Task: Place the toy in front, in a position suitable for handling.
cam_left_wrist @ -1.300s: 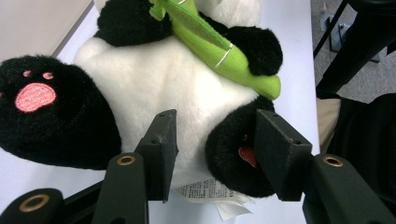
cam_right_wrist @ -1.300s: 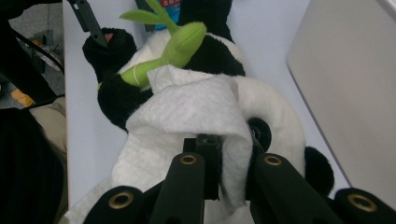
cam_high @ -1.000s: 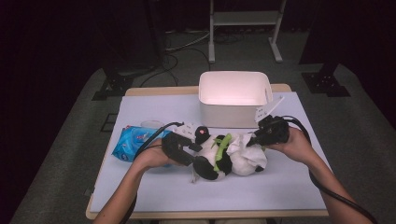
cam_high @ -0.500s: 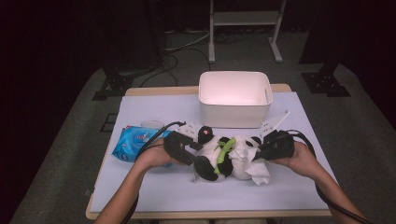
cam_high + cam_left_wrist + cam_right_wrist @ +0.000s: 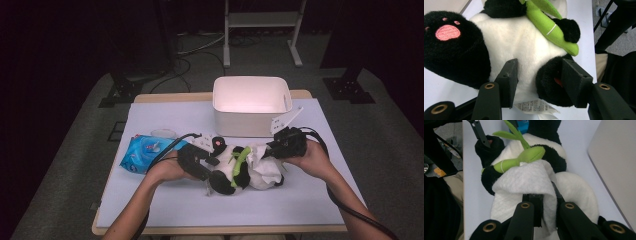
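Plush panda (image 5: 235, 172): soft, light. Left gripper (image 5: 537, 82) jaws half-open, pinching a leg; right gripper (image 5: 541, 210) jaws clamped on white wipe (image 5: 529, 180).

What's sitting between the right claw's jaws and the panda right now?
A folded white wipe: the right claw is shut on it and holds it against the plush panda, as the right gripper view shows.

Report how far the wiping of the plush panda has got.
Done: the left tongs pin the black-and-white plush panda at a black foot, and the right tongs are shut on a white cloth wipe. In hand: the wipe lies over its body beside the green bamboo sprig. Left: wiping the rest; how much is clean is unclear.
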Demonstrator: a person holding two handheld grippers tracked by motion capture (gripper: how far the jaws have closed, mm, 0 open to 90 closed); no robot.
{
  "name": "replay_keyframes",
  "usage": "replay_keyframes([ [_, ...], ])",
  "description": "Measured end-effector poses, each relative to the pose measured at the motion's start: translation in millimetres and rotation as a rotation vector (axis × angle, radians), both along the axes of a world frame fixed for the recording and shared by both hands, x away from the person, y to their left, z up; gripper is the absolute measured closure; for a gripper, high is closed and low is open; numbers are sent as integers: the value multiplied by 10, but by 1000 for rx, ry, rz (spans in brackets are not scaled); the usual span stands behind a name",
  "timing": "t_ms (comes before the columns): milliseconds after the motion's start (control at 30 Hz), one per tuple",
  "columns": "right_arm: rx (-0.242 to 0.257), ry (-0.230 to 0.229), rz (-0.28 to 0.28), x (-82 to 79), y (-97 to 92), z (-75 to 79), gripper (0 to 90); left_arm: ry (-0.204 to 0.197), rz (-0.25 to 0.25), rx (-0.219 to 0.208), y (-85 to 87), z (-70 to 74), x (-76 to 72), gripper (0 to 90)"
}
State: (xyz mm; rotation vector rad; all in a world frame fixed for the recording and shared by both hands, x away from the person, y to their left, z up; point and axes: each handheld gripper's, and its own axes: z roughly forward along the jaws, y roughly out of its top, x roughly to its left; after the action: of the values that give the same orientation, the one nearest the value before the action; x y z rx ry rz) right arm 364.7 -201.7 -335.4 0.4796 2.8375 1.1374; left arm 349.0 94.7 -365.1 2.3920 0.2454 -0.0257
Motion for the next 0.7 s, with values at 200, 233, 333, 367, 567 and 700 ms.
replay_keyframes([
  [200,1,-4,-19,-11,-96,-22,853,8,-6,-1,-3,-4,2,483],
  [233,4,-3,-26,-21,-141,-30,853,6,-6,1,-4,-3,0,483],
  [333,1,18,-61,-56,-289,-88,853,4,-1,6,-2,5,-2,481],
  [367,7,25,-66,-61,-324,-109,853,4,-1,6,-3,6,-2,479],
  [567,28,52,-82,-95,-448,-210,853,-1,8,11,-1,17,8,472],
  [700,42,70,-74,-137,-484,-299,854,2,15,14,-3,20,17,460],
])
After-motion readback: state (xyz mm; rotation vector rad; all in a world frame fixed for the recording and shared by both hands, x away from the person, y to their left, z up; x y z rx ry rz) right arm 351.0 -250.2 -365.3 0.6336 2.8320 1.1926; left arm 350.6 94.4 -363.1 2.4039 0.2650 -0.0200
